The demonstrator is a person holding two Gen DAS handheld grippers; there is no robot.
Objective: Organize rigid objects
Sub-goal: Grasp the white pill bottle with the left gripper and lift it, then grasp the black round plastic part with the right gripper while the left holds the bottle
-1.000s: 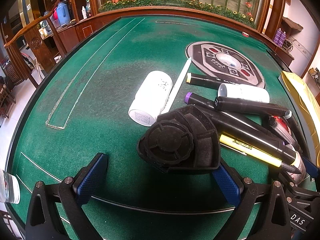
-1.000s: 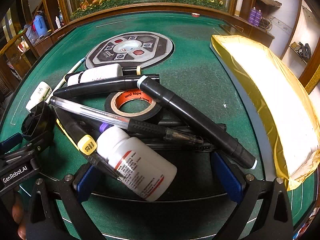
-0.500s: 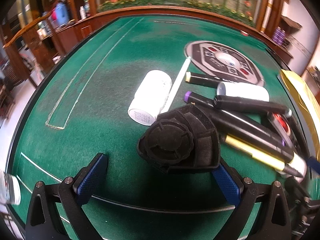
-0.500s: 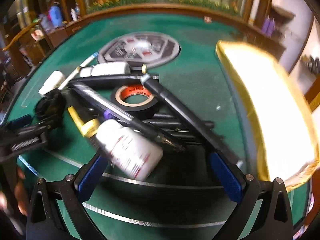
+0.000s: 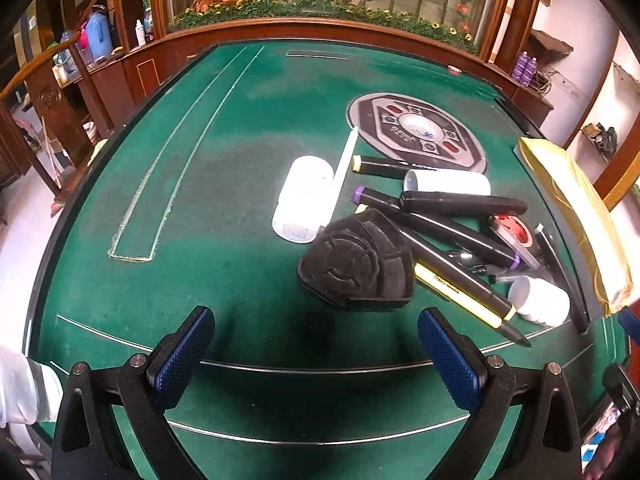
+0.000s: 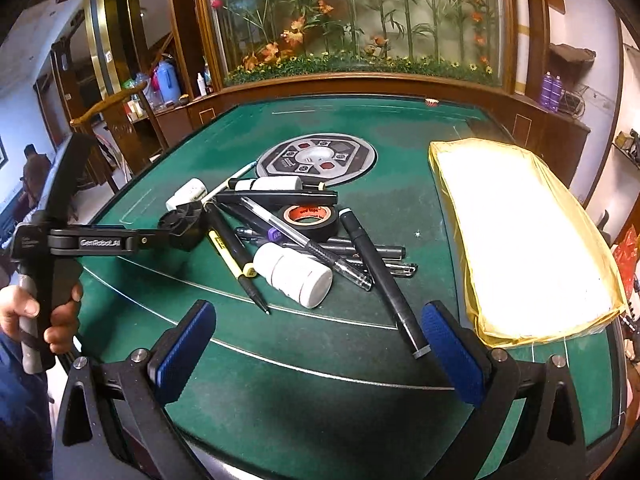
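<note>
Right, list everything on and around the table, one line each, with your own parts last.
Table: one, green felt, wooden rim.
Round panel: one, grey and black, table centre.
Gold package: one, gold wrap, white face, right side of the table.
White bottles: three, lying in the pile: one nearest, one at the left edge, one at the back.
Tape roll: one, black with red core, mid-pile.
Pens and markers: a crossed heap, mostly black, exact count unclear.
Black round part: one, left of the pile.
Flower display: behind glass, beyond the table.
Left gripper: open, empty, blue pads.
Right gripper: open, empty, blue pads.
Hand: one, holding the left gripper's handle.
</note>
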